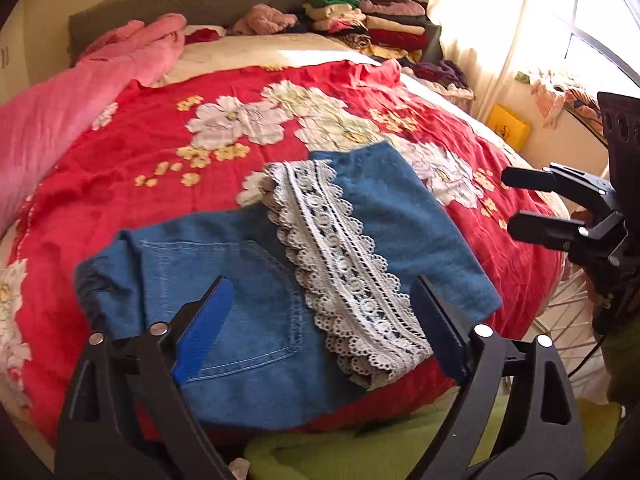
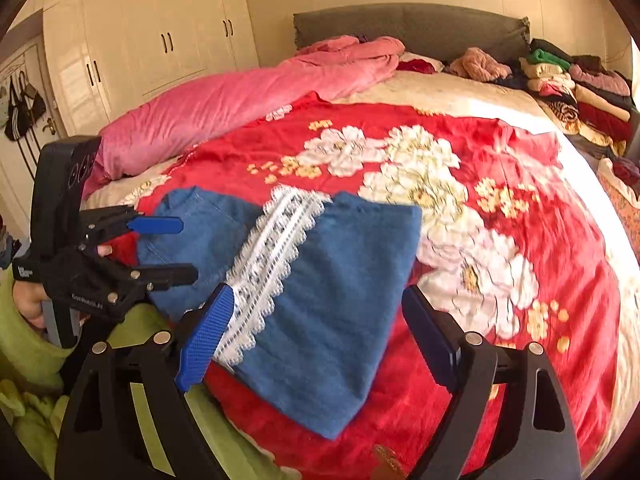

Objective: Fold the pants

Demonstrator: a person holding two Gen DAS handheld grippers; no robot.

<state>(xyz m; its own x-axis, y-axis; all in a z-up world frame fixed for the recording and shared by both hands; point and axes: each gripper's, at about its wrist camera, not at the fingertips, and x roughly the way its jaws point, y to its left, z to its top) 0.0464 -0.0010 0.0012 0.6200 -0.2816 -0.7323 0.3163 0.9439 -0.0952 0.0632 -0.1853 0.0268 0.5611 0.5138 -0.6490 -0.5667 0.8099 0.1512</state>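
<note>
While both tongs gape, folded pants (image 1: pixel 256 280) rest on blanket (image 1: pixel 160 152).

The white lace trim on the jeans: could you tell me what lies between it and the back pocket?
Only plain blue denim lies between the lace trim and the back pocket; the left wrist view shows this best.

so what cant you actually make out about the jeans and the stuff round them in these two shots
- Jeans: near hem hidden behind the left gripper in the left wrist view; the front side lies face down.
- Lace trim: smeared by motion blur in the right wrist view, so its pattern is unclear there.
- Right gripper: its fingers cover the jeans' near edge.
- Stacked clothes: too small to count.
- Yellow box: print unreadable.
</note>
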